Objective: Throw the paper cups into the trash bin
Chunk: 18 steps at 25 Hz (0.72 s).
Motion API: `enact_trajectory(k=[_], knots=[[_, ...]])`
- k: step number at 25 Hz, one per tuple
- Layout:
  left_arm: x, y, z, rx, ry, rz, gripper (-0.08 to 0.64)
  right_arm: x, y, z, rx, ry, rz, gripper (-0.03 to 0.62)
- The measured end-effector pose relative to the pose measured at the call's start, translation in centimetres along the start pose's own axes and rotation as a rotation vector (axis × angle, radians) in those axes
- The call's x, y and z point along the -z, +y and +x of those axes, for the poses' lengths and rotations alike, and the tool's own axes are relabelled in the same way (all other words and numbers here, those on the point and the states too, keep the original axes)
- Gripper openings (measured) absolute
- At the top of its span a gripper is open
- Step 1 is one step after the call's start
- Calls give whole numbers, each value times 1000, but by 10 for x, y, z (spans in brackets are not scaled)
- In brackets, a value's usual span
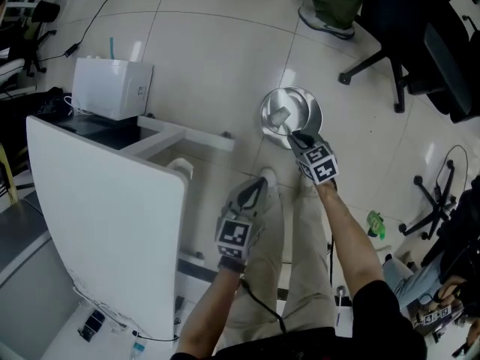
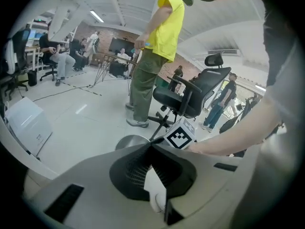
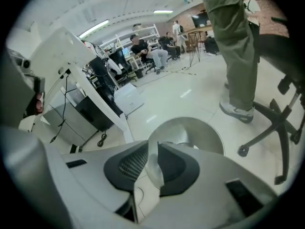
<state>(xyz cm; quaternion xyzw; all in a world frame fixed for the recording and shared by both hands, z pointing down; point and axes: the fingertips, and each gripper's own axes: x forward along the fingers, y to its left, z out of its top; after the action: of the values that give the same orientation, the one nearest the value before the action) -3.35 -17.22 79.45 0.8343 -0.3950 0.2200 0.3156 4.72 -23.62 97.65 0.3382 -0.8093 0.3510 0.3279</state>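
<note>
Pinching flattened paper cup [image 3: 153, 168] in right gripper [image 3: 153, 143] above trash bin [image 3: 198, 132]; left gripper [image 2: 152, 145] clamped on second cup [image 2: 155, 185]

The trash bin [image 1: 311, 103] stands with its mouth uncovered. Nothing lies between it and the paper cup [image 1: 279, 116] pinched in the jaws of the right gripper [image 1: 291, 131] just above. Bare floor lies left of the bin and beyond it. The desk [image 1: 105, 223] and its white frame [image 1: 187, 135] wall off the left, close beside the left gripper [image 1: 255, 190]. A standing person's shoe [image 1: 324, 22] and an office chair's base [image 1: 375, 66] stand farther back, well apart from the bin.
</note>
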Motion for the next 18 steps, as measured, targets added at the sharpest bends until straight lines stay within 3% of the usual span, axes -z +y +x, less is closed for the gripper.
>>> enact_trajectory(k=[8, 15, 18], knots=[[-67, -46, -32, -13, -24, 37, -6, -44, 48, -109, 16, -140, 13, 67], [-161, -86, -67, -8, -139, 119, -6, -149, 74, -208, 36, -318, -11, 67], [-196, -100, -94, -23, -182, 119, -6, -187, 93, -255, 41, -386, -48, 67]])
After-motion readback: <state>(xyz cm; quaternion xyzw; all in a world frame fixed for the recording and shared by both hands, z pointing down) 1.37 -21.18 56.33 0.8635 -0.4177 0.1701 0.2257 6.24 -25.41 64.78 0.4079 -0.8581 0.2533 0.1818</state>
